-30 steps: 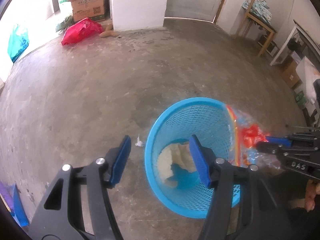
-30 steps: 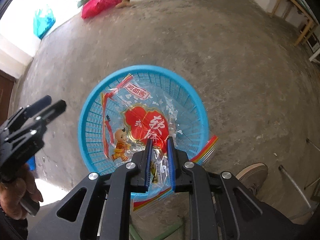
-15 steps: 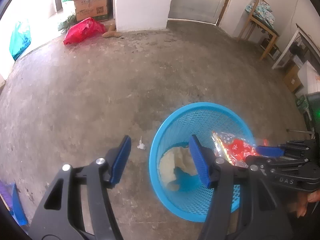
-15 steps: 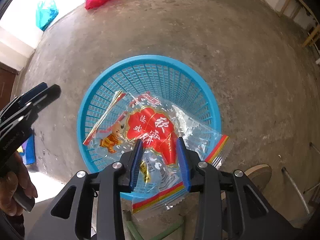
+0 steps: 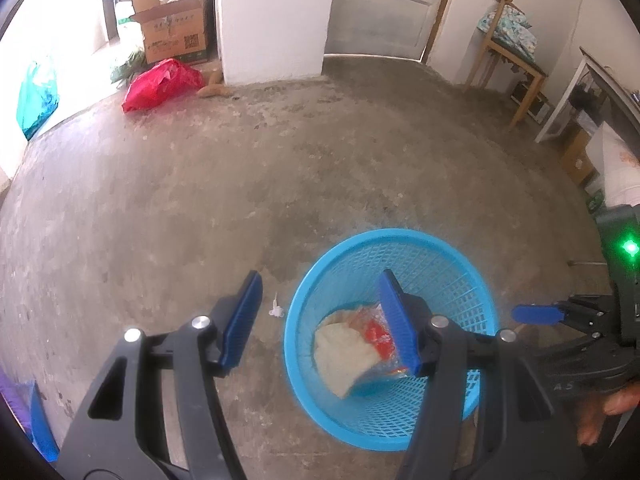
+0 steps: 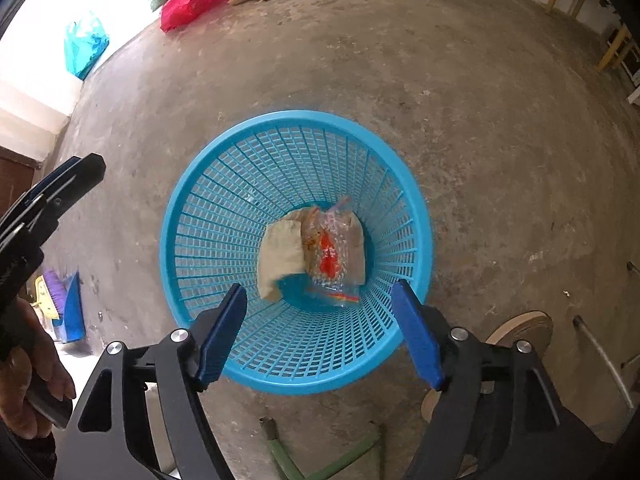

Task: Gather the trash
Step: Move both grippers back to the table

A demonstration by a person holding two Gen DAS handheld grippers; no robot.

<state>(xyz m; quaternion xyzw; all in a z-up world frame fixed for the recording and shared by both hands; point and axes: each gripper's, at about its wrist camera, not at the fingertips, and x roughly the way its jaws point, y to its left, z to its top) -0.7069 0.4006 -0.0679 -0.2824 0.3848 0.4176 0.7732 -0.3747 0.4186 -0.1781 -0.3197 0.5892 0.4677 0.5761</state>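
A blue mesh basket (image 6: 200, 208) (image 5: 452, 264) stands on the concrete floor. At its bottom lie a clear snack wrapper with red print (image 6: 330, 256) (image 5: 374, 332) and a crumpled white paper (image 6: 280, 256) (image 5: 340, 356). My right gripper (image 6: 320, 328) hangs straight above the basket, its jaws opening wide with nothing between them. My left gripper (image 5: 320, 320) stands open and empty at the basket's left rim. A small white scrap (image 5: 276, 310) lies on the floor just left of the basket.
A red plastic bag (image 5: 160, 84), a teal bag (image 5: 36, 96) and a cardboard box (image 5: 174, 32) sit near a white pillar at the back. A wooden chair (image 5: 508, 64) stands at the right wall. A blue dustpan (image 6: 72, 308) lies at the left.
My right gripper went from shut on the snack wrapper to wide open. The wrapper dropped from the rim to the bottom of the basket. My left gripper rose slightly.
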